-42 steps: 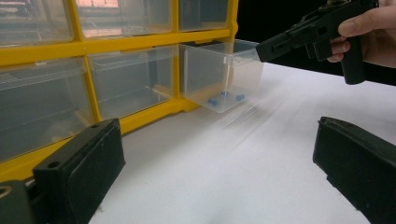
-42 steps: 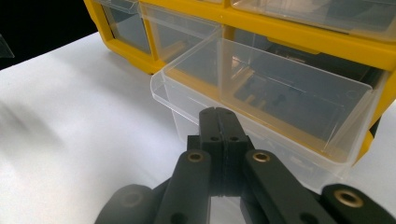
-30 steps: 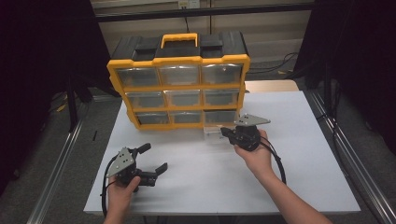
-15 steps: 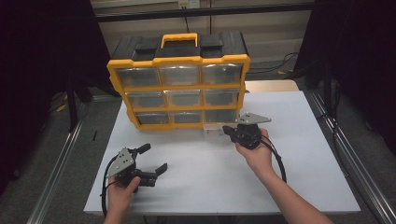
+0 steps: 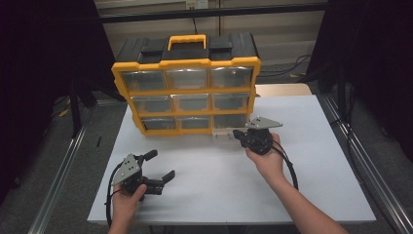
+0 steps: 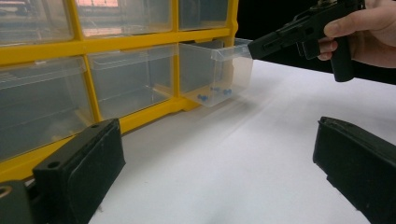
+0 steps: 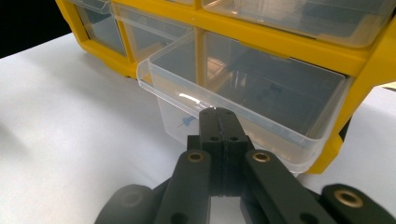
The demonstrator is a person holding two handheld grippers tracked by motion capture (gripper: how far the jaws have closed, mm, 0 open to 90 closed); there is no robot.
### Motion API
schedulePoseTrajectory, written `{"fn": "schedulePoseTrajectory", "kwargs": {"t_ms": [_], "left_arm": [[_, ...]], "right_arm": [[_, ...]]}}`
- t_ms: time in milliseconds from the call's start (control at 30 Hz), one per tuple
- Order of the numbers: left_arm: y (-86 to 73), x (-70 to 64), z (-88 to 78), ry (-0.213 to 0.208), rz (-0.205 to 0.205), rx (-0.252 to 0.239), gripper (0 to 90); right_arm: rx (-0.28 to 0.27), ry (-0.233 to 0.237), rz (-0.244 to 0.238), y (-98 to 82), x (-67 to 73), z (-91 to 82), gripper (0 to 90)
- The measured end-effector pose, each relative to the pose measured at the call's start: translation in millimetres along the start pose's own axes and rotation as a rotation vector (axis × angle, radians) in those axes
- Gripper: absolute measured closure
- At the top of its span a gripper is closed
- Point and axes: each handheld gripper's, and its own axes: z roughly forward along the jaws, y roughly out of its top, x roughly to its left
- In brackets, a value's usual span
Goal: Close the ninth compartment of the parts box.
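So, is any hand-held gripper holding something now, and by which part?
The right hand-held gripper is shut on the front lip of the clear drawer, bottom right of the yellow organizer. The left hand-held gripper is open and holds nothing.

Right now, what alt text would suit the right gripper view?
Closed black tongs pinch the front rim of a clear plastic drawer, pulled partway out of a yellow organizer. Small blue pins lie inside the drawer, above a white table.

One organizer cabinet point(image 5: 187, 92), nine clear drawers, one pulled out point(image 6: 215, 70); two grippers; one table point(image 5: 321, 161).
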Motion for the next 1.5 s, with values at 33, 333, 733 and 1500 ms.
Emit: {"fn": "schedulePoseTrajectory", "kwargs": {"t_ms": [33, 333, 733, 1500], "left_arm": [[0.0, -0.1, 0.0, 0.002, -0.001, 0.000, 2.0], [-0.1, -0.1, 0.2, 0.001, -0.001, 0.002, 2.0], [-0.5, 1.4, 0.8, -0.033, -0.003, -0.009, 2.0], [-0.2, 1.0, 0.7, -0.024, -0.003, -0.004, 2.0]], "right_arm": [[0.002, 0.000, 0.003, 0.2, 0.0, 0.1, 90.0], [-0.002, -0.010, 0.011, 0.5, -0.6, 2.0, 90.0], [0.000, -0.016, 0.014, 0.3, -1.8, 3.4, 90.0], [-0.010, -0.031, 0.020, 2.0, -3.7, 7.0, 90.0]]}}
